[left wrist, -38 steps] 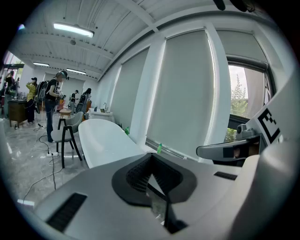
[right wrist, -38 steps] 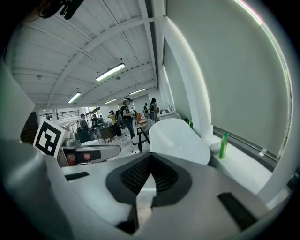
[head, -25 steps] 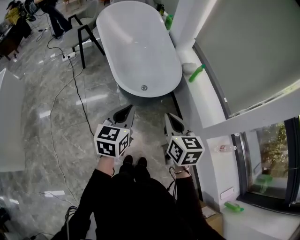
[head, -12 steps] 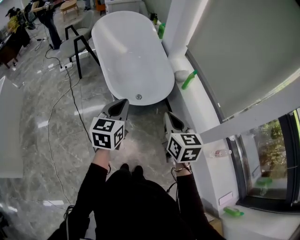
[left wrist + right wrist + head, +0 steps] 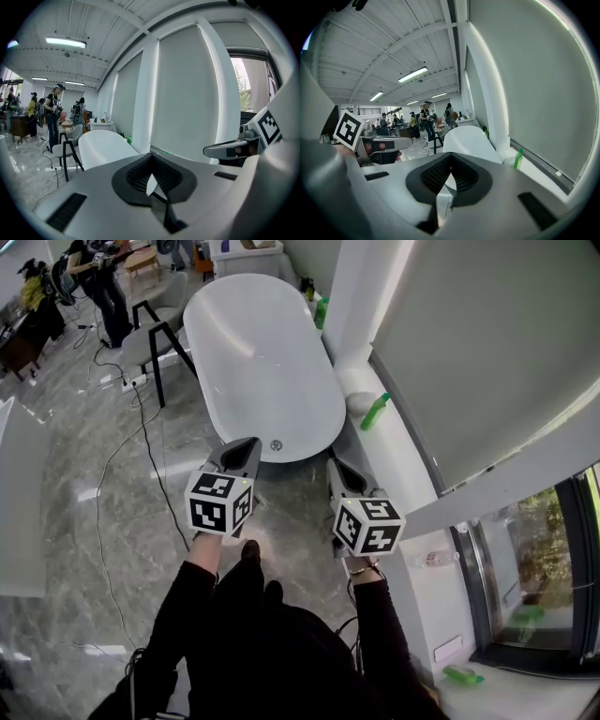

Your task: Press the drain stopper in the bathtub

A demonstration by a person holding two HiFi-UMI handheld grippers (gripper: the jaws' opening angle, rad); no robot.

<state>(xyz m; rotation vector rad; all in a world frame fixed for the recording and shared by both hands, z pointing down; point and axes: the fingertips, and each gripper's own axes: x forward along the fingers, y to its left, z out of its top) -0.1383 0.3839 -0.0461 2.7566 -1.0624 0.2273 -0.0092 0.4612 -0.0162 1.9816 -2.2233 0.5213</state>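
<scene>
A white oval bathtub stands on the grey marble floor ahead of me. Its small round metal drain stopper sits in the basin floor near the near end. My left gripper is shut and empty, with its tip over the tub's near rim, just left of the stopper. My right gripper is also shut and empty, held over the floor right of the tub's near end. The left gripper view shows the left gripper pointing level toward the bathtub. The right gripper likewise faces the bathtub.
A white window ledge runs along the tub's right side and carries a green bottle. Another green bottle stands at the far end. A black-legged chair is left of the tub. A cable trails over the floor. People stand at the back.
I have stepped closer to the tub's near end. Both grippers stayed shut, and the left one's tip now reaches the tub rim beside the stopper.
</scene>
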